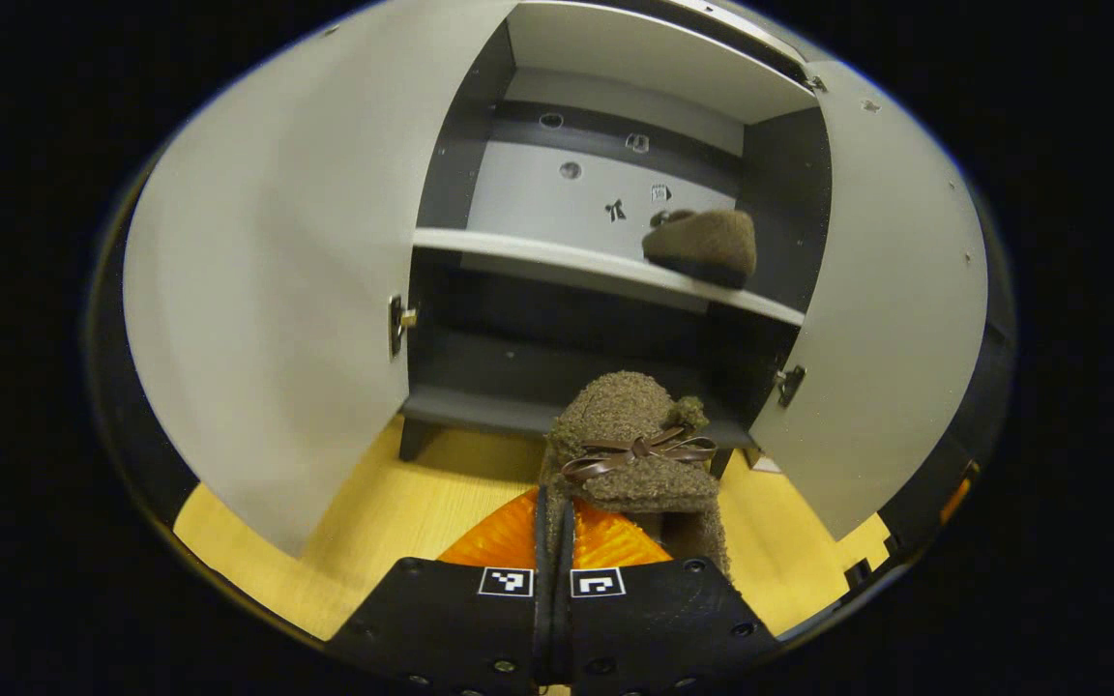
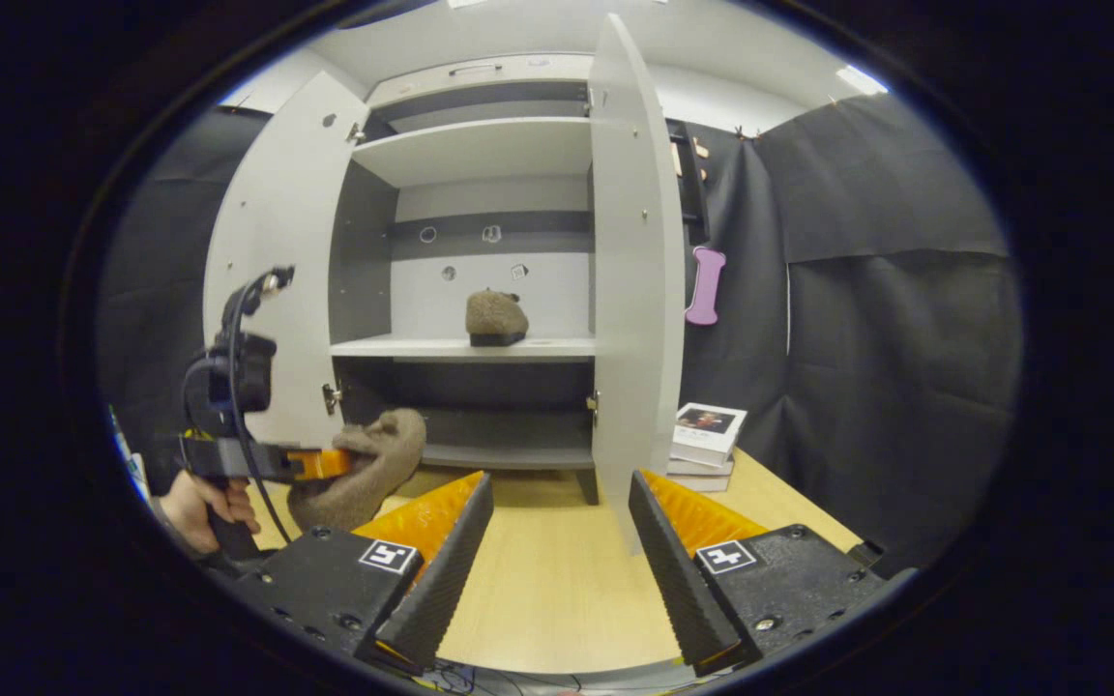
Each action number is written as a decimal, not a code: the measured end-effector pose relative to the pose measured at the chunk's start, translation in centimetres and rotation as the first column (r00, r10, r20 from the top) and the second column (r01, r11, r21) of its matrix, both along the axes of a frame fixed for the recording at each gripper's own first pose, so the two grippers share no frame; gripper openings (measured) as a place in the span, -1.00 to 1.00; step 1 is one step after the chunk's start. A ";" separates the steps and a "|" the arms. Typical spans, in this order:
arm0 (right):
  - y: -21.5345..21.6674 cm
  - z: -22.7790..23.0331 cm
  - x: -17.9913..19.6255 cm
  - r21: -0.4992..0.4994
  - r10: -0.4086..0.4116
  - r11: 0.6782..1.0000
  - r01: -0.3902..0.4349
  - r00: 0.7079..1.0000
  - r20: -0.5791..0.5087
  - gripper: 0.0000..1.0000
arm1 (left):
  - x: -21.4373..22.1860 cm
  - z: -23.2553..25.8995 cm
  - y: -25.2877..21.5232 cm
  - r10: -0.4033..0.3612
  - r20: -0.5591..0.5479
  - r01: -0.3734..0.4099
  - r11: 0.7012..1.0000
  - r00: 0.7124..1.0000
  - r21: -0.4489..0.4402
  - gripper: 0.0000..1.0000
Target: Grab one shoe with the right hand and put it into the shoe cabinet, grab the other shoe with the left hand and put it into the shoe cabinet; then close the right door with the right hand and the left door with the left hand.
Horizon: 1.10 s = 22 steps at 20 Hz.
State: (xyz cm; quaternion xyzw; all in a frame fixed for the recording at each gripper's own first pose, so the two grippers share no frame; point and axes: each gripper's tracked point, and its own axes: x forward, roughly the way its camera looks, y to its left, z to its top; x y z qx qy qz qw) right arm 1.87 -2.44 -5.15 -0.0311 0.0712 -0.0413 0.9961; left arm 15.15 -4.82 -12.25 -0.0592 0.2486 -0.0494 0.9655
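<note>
right gripper view | shoes: 2 (image 2: 496,317) (image 2: 364,471) | doors: 2 (image 2: 272,261) (image 2: 634,280)

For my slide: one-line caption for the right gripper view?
Right gripper open before the cabinet; one shoe shelved, the other in the left gripper.

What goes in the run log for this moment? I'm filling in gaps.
left gripper: shut on second shoe, before cabinet | right gripper: open | first shoe: on shelf | doors: open

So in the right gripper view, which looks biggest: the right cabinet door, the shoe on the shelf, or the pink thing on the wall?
1. Right cabinet door, by far.
2. Shoe on the shelf and pink thing: look alike, so no ranking.
</note>
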 end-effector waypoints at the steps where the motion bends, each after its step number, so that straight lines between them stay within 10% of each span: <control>1: 0.1 0.3 0.0 0.008 0.002 1.000 -0.003 1.000 0.011 0.80 | 1.5 1.9 -0.6 -0.012 0.013 0.012 1.000 1.000 -0.010 -1.00; 8: -0.6 1.7 -0.3 0.011 -0.015 1.000 0.014 0.998 0.064 0.80 | 14.0 13.0 -1.5 0.011 0.158 -0.016 0.999 0.987 0.035 -1.00; 22: -2.9 0.1 -3.2 0.011 -0.072 0.997 0.072 0.997 0.012 0.80 | 29.4 8.4 -1.4 0.083 -0.090 -0.079 0.996 0.992 0.048 -0.99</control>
